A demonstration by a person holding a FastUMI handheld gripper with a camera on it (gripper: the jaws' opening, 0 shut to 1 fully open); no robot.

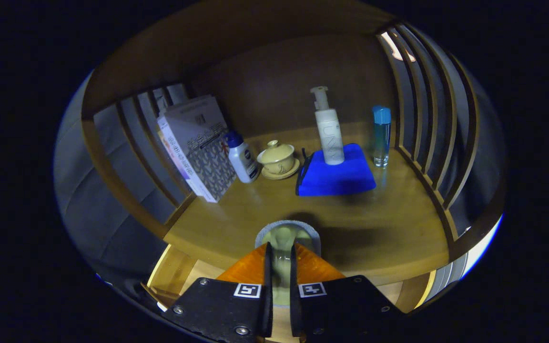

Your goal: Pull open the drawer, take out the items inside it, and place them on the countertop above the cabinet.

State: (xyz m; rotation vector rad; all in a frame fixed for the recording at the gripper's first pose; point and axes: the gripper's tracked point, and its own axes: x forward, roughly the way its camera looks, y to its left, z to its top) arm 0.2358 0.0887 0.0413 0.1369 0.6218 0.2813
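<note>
Gripper view: pale cup [285, 238], seemingly between fingers [259, 274].

Pale cup [286, 243] above open drawer [179, 271]

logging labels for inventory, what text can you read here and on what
None can be read for sure.
pump bottle: vertical lettering, too blurred to read.
box: print on top and side, too small.
small white bottle: label blurred.
blue-capped bottle: no text seen.
gripper: two square code tags, no words; jaws closed on a pale item.
</note>
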